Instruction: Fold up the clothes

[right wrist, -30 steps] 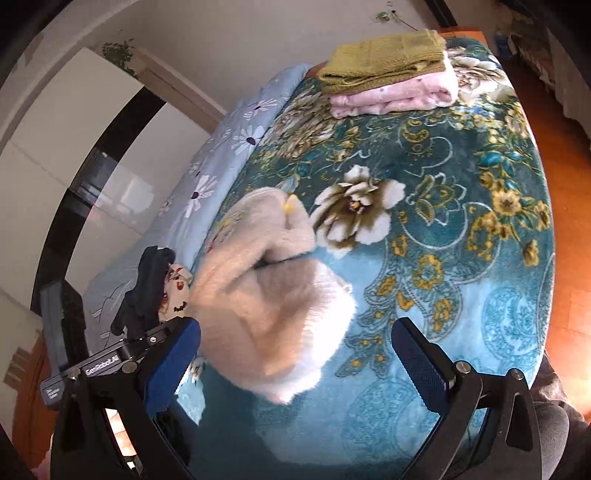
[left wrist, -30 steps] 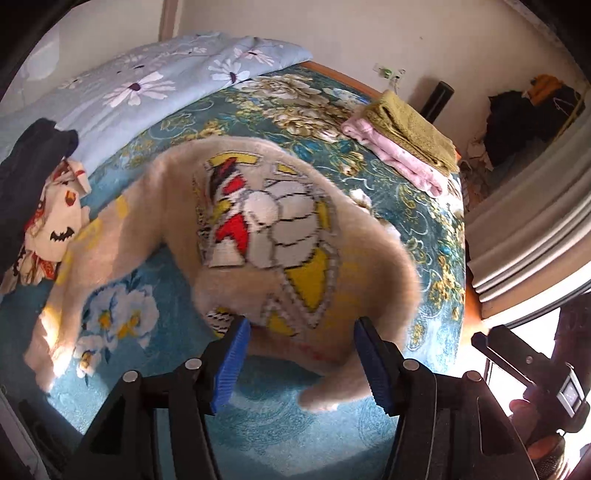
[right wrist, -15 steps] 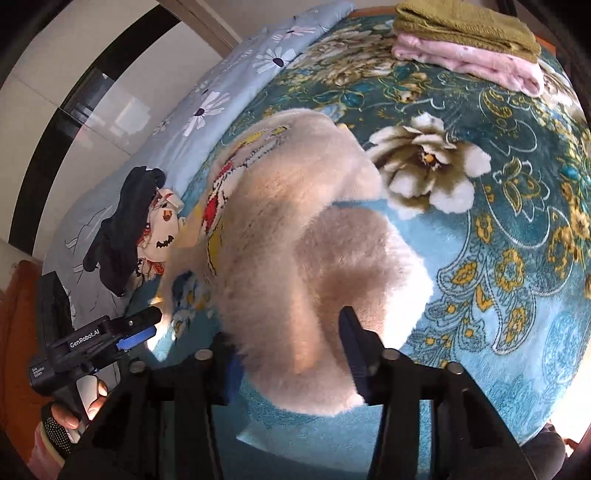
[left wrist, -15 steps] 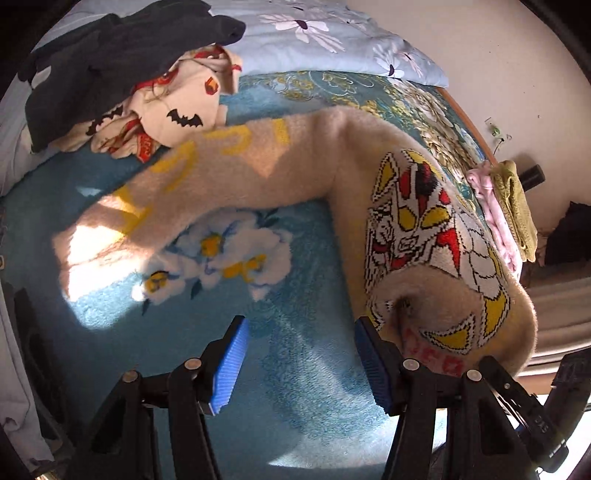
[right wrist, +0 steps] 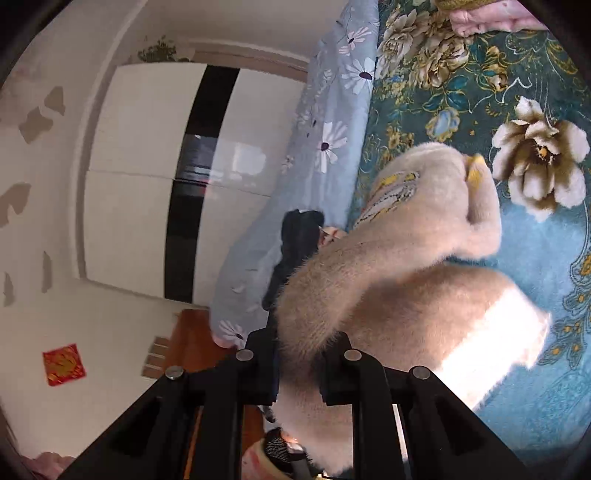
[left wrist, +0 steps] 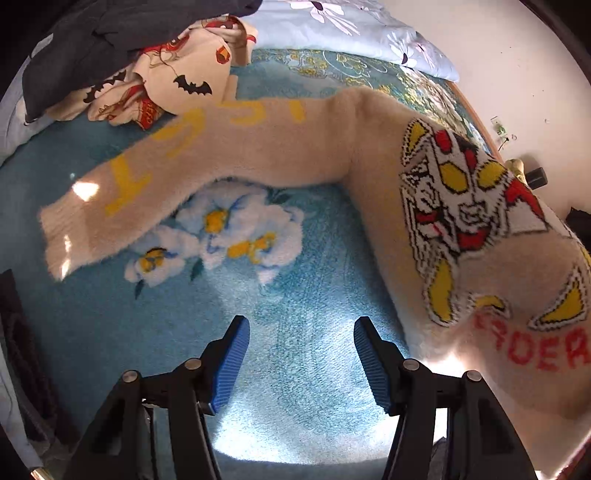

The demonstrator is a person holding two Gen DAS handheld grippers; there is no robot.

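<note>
A fluffy cream sweater [left wrist: 369,155] with a red, yellow and white figure and red letters lies on the teal flowered blanket [left wrist: 295,332]. One sleeve with yellow marks [left wrist: 147,177] stretches out to the left. My left gripper [left wrist: 301,354] is open over bare blanket, just left of the sweater's body, holding nothing. In the right wrist view my right gripper [right wrist: 299,365] is shut on a bunched edge of the sweater [right wrist: 406,280], which is raised off the blanket and folds over itself.
A dark garment [left wrist: 110,40] and a cream bat-print garment [left wrist: 173,81] are heaped at the far left by the pale blue daisy quilt [right wrist: 325,140]. Folded pink and olive clothes [right wrist: 480,14] lie at the bed's far end. A white wardrobe [right wrist: 147,177] stands beyond.
My right gripper closed on the sweater's edge and raised it. My left gripper swung left and lower, now over bare blanket beside the sweater, with the sleeve in full view.
</note>
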